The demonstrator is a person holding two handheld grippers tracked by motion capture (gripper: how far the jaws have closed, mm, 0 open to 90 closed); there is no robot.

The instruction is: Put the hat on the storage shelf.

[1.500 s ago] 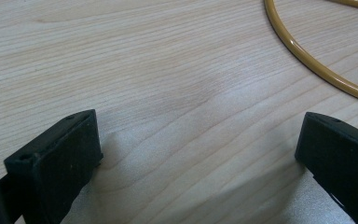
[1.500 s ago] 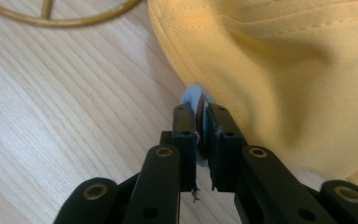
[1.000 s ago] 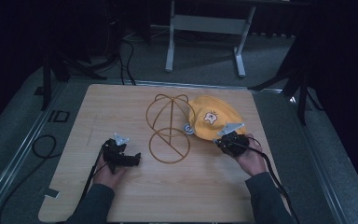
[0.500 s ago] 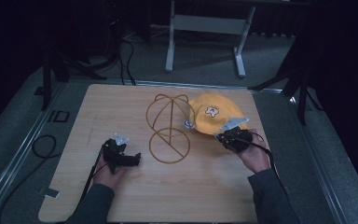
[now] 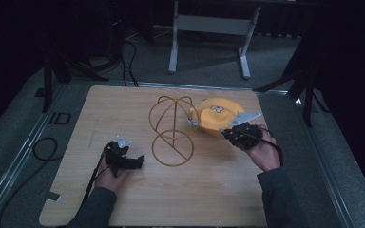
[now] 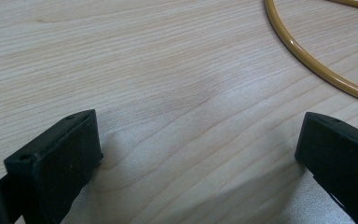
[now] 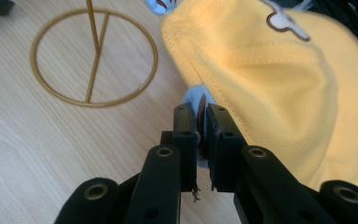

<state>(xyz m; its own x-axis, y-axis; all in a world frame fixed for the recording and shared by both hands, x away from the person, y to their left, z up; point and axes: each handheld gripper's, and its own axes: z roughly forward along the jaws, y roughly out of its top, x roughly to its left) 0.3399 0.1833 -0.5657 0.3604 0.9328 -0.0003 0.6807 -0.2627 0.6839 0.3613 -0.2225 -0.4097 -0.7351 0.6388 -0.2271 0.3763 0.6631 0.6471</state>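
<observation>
Wooden table (image 5: 209, 190) w/ a gold wire stand (image 5: 172, 130) roughly mid-table: flat ring base w/ a crossbar, upright rod, domed wire loops on top. Yellow cap (image 5: 216, 116) sits just right of the stand's top, lifted at its near edge; a small white/brown emblem shows on the crown.

Right gripper (image 5: 233, 134), held in the person's right hand (image 5: 262, 152) at right-centre of the table, has its jaws pinched together on the cap's near edge. In the right gripper view the right gripper (image 7: 201, 122) clamps a bit of pale blue and brown trim at the cap (image 7: 279, 88) hem, yellow fabric draping off to the right; the stand's ring base (image 7: 93, 58) lies on the wood beyond, far left.

Left gripper (image 5: 135, 162) rests low on the table, near-left of the stand base, held in the left hand (image 5: 108, 172). Jaws spread wide apart w/ nothing between them: left gripper view shows just bare wood grain btwn the two black tips, w/ an arc of the gold ring (image 6: 317, 70) at upper right, apart from the jaws.

Black cable (image 5: 43, 149) loops on the grey floor left of the table; a grey metal frame (image 5: 209, 28) stands beyond the far edge.
</observation>
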